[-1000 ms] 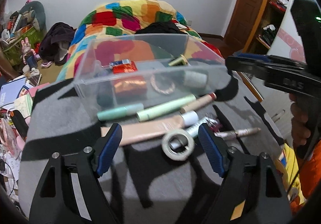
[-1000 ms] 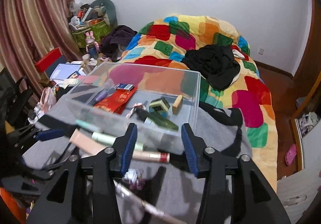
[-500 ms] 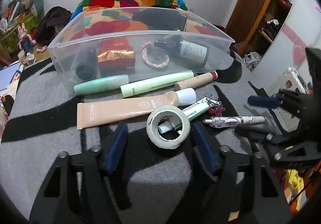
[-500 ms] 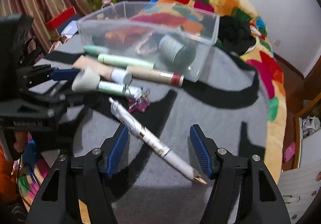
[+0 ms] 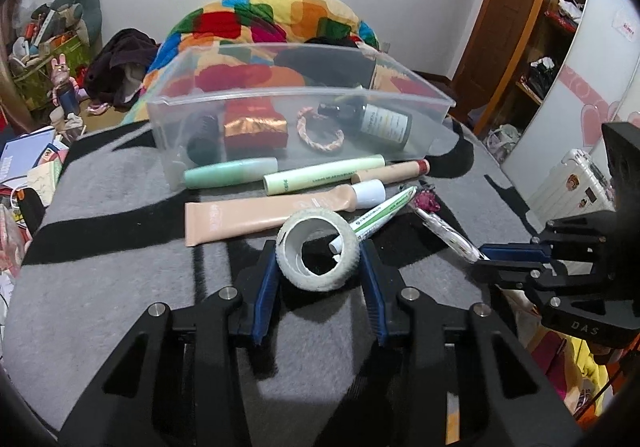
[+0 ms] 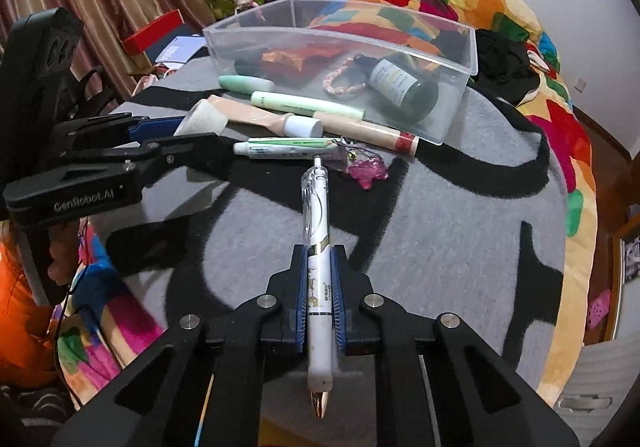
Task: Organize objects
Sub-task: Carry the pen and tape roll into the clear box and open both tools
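left gripper (image 5: 320, 267): jaws have just been closing around the tape roll (image 5: 318, 249); blue pads sit at both sides of the roll, seemingly touching it, roll resting on the blanket (image 5: 120, 247).
right gripper (image 6: 319, 287): clamped on the pen (image 6: 318, 247), pads pressing its white barrel; nib points back toward the camera, clear clip end points to the bin (image 6: 460, 59).
tape roll: near the blanket's near edge, its far rim against the peach tube (image 5: 260, 215) and the white-green tube (image 5: 380, 215).
pen: right of the tape roll, toward the blanket's right edge.
bin: clear, at the blanket's far edge; holds a dark bottle (image 6: 400, 87), a braided ring (image 5: 320, 129) and a red packet (image 5: 256, 123).
in front of the bin: mint tube (image 5: 230, 173), pale green tube (image 5: 324, 179), tan stick (image 5: 392, 173), lying in a row along its near wall.
pink charm (image 6: 368, 171): just beyond the pen's clip end.
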A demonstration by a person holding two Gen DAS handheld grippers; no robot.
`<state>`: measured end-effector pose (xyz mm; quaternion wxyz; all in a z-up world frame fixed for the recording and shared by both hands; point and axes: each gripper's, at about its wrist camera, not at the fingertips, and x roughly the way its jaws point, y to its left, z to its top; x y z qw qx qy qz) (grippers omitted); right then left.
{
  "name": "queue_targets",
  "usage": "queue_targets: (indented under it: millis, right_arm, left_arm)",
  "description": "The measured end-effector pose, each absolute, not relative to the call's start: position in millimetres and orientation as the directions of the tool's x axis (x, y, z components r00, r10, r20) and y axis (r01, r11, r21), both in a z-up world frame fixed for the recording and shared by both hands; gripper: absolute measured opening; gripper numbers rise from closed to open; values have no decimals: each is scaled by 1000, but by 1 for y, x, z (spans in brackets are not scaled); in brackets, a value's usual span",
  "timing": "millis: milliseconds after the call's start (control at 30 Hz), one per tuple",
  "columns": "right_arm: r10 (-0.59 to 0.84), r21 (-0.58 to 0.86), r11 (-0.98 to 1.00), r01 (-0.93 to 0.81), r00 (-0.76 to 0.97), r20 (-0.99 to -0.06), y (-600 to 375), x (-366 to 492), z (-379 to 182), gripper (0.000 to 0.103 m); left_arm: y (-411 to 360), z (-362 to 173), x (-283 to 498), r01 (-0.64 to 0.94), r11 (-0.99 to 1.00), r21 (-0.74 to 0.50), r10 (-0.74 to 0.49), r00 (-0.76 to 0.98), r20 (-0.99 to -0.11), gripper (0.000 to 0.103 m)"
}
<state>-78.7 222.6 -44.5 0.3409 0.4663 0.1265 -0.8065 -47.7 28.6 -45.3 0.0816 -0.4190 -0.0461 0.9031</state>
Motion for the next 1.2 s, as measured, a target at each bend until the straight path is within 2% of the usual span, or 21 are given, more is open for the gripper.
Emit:
queue_targets:
  millis: [333,700,900,1200]
  right_arm:
    - [-505,126,-759,638,-455,-734,217,-85,7,10]
    - [-502,167,-808,564,-513,-696,196,-149,37,10]
    - [-479,157,-827,540,-531,-699,179,-174,37,10]
    - [-427,139,-845,517,-495,-757,156,-214,12,10]
  left_arm:
    - [14,-6,-50,-86,-988,-128,150,-719,-678,39]
    - [-7,18,-96,-38,-995,-97,92,-758,-646,39]
    - [-13,12,-121,-10,-999,-51,41,-748,-663,39]
    - [-23,-7,-151,6,-997,-77,51,-702,-711,39]
